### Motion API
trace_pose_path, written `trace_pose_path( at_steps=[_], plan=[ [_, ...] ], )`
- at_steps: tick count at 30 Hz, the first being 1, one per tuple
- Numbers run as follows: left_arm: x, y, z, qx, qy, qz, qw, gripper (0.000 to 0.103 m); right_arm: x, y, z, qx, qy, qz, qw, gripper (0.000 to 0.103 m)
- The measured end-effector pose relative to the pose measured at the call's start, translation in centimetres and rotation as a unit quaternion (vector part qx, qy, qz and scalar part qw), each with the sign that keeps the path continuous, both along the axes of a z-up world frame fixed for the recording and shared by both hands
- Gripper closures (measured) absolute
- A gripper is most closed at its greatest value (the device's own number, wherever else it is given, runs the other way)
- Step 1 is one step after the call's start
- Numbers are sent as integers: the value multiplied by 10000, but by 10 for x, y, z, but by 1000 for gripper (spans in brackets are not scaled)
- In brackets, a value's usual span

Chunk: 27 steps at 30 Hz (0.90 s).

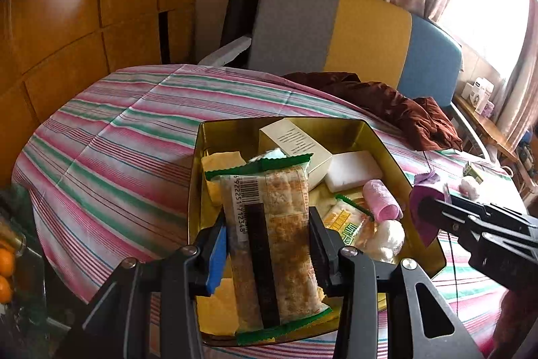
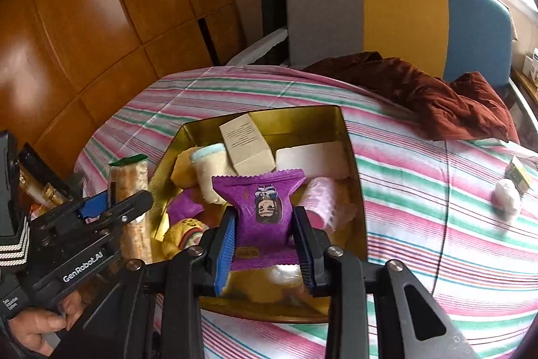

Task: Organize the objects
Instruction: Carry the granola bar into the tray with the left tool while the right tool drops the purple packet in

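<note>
Striped pink, green and white cloth over the desk, wooden panels behind, a chair with grey, yellow and blue back, a dark red garment at the far edge.

Gold tin in the middle of the cloth, already crowded: pale carton, white block, pink hair roller, a small snack pack, a white fluffy ball.

Left gripper with jaws pinching a long cracker pack: clear wrapper, green crimped ends, barcode, brown biscuits inside. Held over the near part of the tin, not yet laid down.

Right gripper with jaws pinching a purple snack pouch, cartoon figure printed on it, crimped edges, soft and puffy. Also above the tin.

Risks, as judgement:
- Both grippers close over one tin, so possible bump between them if lowered together.
- Little free floor in the tin; cracker pack long, likely to rest tilted on other things or stick over the rim.
- Hard squeeze could break the biscuits.
- Slippery pouch could slide from the pads.

Two small things on the cloth, well apart from the tin, not yet collected.
</note>
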<state>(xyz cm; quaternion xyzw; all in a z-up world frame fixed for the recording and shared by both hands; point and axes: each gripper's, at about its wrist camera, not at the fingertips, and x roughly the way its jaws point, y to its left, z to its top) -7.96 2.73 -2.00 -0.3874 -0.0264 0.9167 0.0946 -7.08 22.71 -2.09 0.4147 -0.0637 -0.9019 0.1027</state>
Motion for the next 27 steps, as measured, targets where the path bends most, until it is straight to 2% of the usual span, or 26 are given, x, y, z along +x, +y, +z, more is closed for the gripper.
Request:
trace_pose_path(
  at_steps=[6,14,27],
  plan=[
    [-12,-3,-3,-41,-14,60,10000,60,-6,-12,-2,207,-16,84,9997,70],
    [-27,-8,-15,121,-345,80,9993,60,-16,-19,-2,325,-36,111,9994,70],
    [-24,2,-14,-120,-205,82,9997,57,-27,-17,-4,279,-64,33,9996,70]
  ],
)
